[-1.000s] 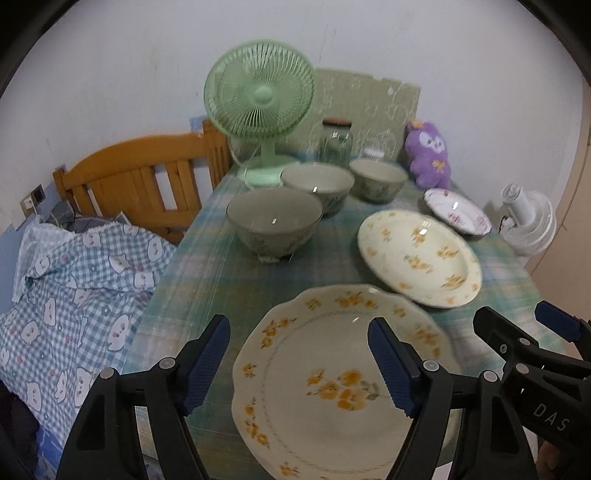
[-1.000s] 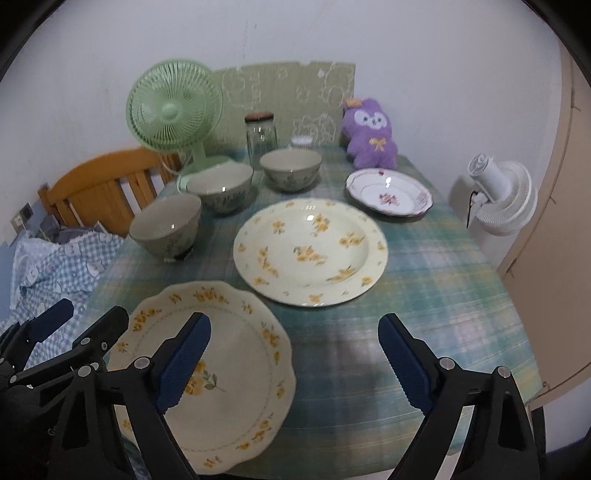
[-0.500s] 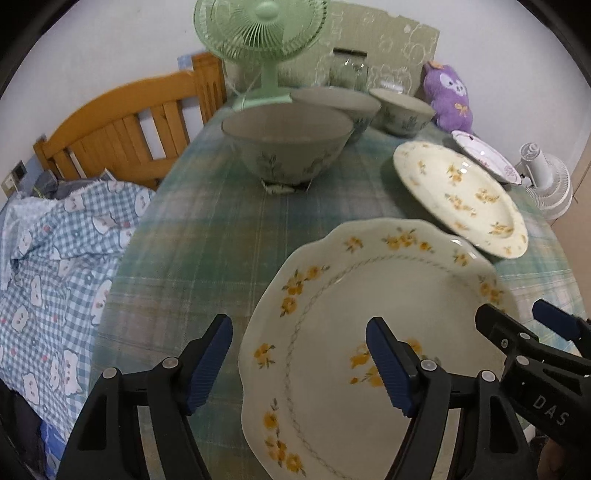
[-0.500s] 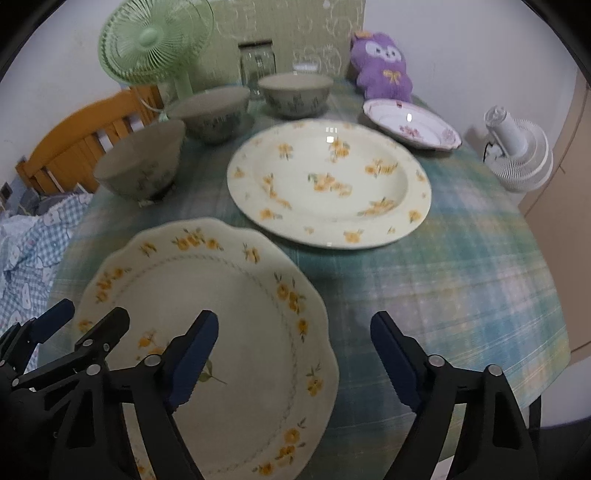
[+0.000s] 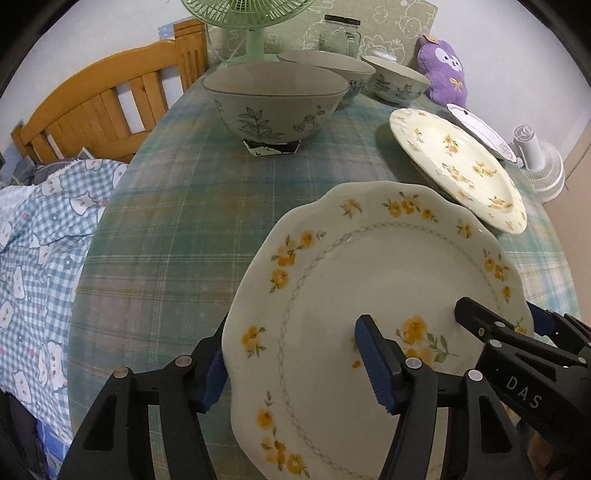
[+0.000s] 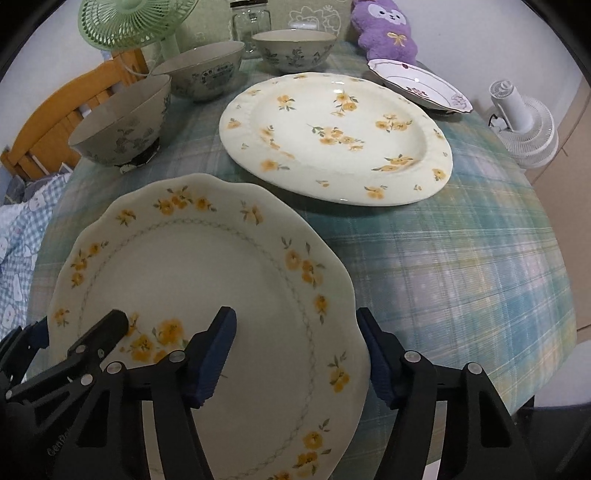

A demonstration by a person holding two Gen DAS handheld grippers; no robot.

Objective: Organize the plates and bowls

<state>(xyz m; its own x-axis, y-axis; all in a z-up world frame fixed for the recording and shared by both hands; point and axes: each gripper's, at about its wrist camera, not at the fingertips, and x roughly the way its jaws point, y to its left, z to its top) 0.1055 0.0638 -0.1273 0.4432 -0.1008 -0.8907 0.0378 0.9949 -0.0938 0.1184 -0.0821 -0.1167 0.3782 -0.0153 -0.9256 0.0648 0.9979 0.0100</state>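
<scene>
A scalloped plate [image 5: 369, 277] [image 6: 203, 277] with yellow flowers lies at the near edge of the table. My left gripper [image 5: 295, 369] straddles its left rim, one finger outside the rim and one over the plate. Its jaws are closing and the pads are not pressing. My right gripper [image 6: 295, 360] straddles the right rim the same way, jaws closing and apart from the plate. Behind lie a large yellow-flowered plate [image 6: 332, 136] and a small pink-flowered plate [image 6: 417, 81]. Three grey bowls [image 6: 118, 129] [image 6: 207, 74] [image 6: 295, 48] stand at the back left.
A green fan [image 6: 129, 22], a glass jar [image 6: 251, 22] and a purple plush toy [image 6: 388, 33] line the table's far edge. A white fan [image 6: 524, 125] stands beyond the right edge. A wooden frame [image 5: 99, 110] and checked cloth [image 5: 37, 258] lie left of the checked tablecloth [image 6: 461, 258].
Both grippers have sunk and tipped down onto the scalloped plate, one at each side rim. Both pairs of jaws have narrowed.
</scene>
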